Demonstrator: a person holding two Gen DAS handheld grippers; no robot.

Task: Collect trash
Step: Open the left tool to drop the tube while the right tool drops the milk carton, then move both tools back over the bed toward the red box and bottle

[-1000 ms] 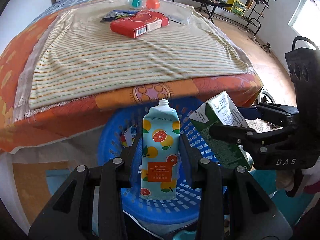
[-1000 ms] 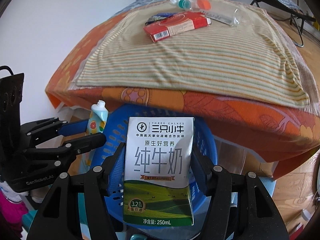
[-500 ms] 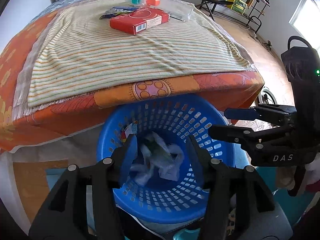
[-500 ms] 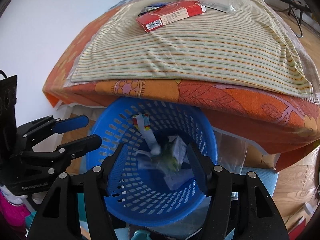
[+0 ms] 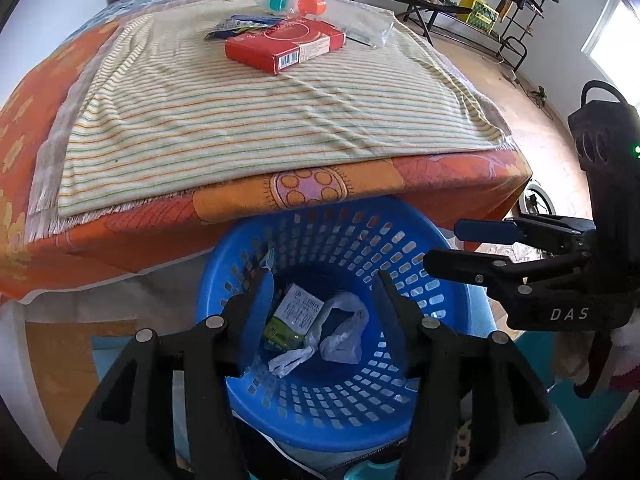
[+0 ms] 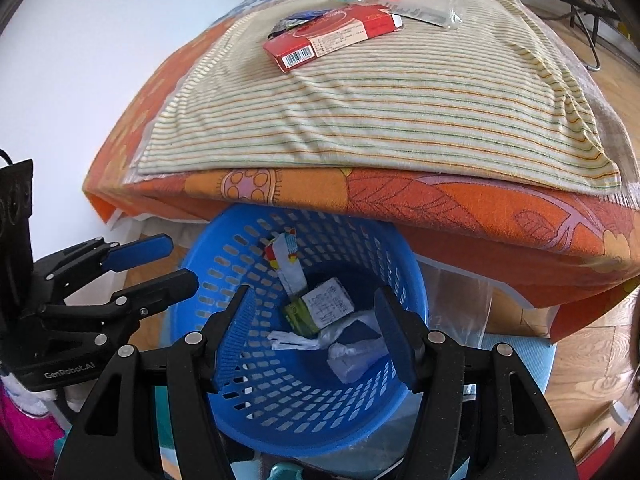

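Both grippers hang over the blue basket [image 5: 424, 412], which stands on the floor against the edge of the bed [image 5: 352, 192]. The left gripper [image 5: 322, 312] has its fingers [image 5: 386, 312] spread apart with nothing between them; they touch no trash, and only the basket's inside shows in the gap. The right gripper [image 6: 316, 332] is the same: its fingers [image 6: 236, 332] stand apart, empty, above the basket's opening.

Down in the basket lie a milk carton [image 6: 320, 312], crumpled white plastic [image 6: 348, 352] and a tube [image 6: 290, 260] leaning against the far wall. In the left view the carton [image 5: 292, 320] sits just left of the plastic [image 5: 340, 332].

More trash lies on the striped cloth [image 5: 248, 120] on the bed, well away from both grippers: a red box [image 5: 286, 44], a dark wrapper [image 5: 236, 28] just behind it, and two clear bottles, one with a teal cap [image 5: 278, 0], one with an orange cap [image 5: 312, 4].
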